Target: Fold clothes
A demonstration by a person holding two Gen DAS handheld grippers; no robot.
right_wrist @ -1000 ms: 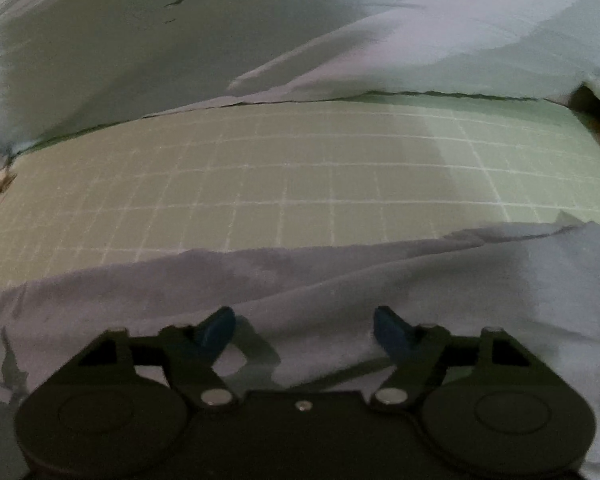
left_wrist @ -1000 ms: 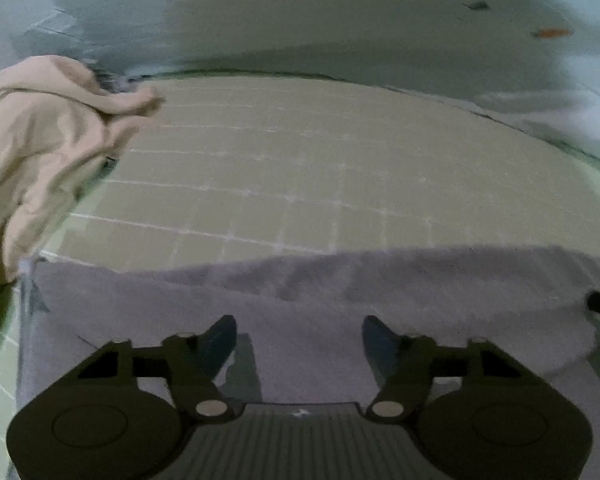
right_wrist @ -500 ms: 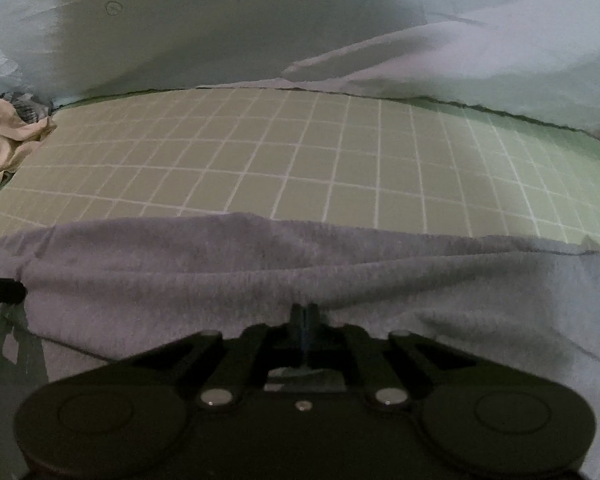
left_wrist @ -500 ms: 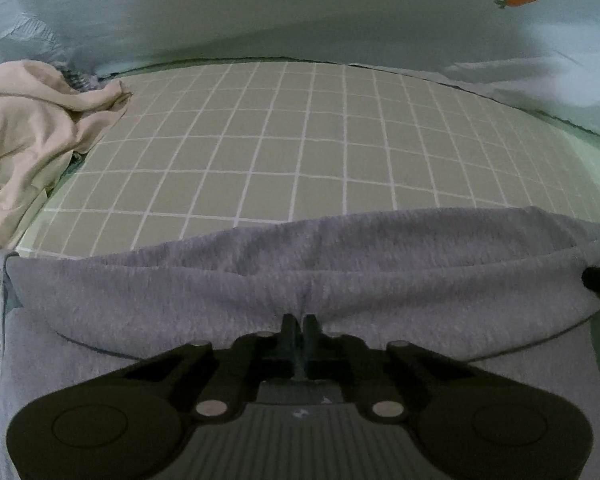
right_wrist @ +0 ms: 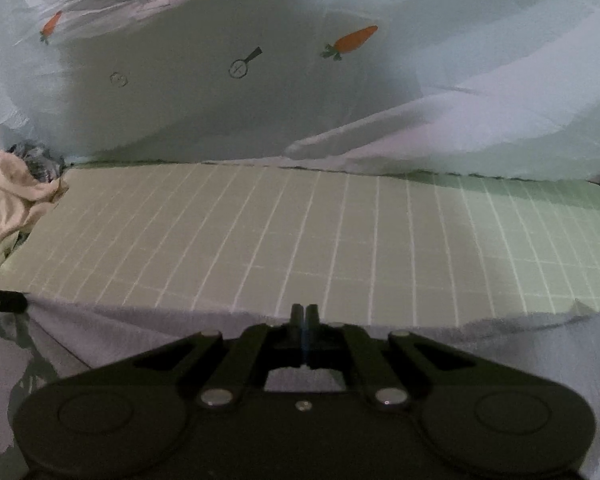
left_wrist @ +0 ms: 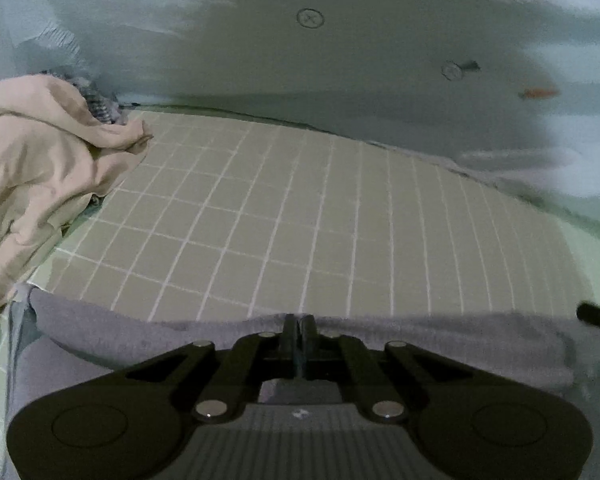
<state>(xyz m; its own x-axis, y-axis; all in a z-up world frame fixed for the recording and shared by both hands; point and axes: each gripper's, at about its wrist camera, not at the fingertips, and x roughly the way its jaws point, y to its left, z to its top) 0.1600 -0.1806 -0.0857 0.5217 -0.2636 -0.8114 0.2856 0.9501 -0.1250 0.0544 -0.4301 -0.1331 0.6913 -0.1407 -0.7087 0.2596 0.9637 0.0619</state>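
Observation:
A grey garment (left_wrist: 112, 336) lies across the near part of a green grid mat (left_wrist: 300, 216). My left gripper (left_wrist: 299, 322) is shut on the garment's far edge, which is lifted off the mat. In the right wrist view the same grey garment (right_wrist: 132, 332) stretches across the bottom, and my right gripper (right_wrist: 305, 314) is shut on its far edge too. Each gripper's tip shows at the side of the other's view: the right one (left_wrist: 598, 320) and the left one (right_wrist: 0, 302). The cloth between the grippers is pulled fairly taut.
A crumpled beige garment (left_wrist: 40, 184) is heaped at the mat's left edge, with a dark knitted item (left_wrist: 100, 100) behind it. A pale sheet printed with carrots (right_wrist: 352, 40) rises behind the mat. The green grid mat (right_wrist: 340, 232) stretches beyond the grey cloth.
Both grippers closed on the grey garment's far edge, then rose with it. The edge now sits lower in both views and more of the mat shows.

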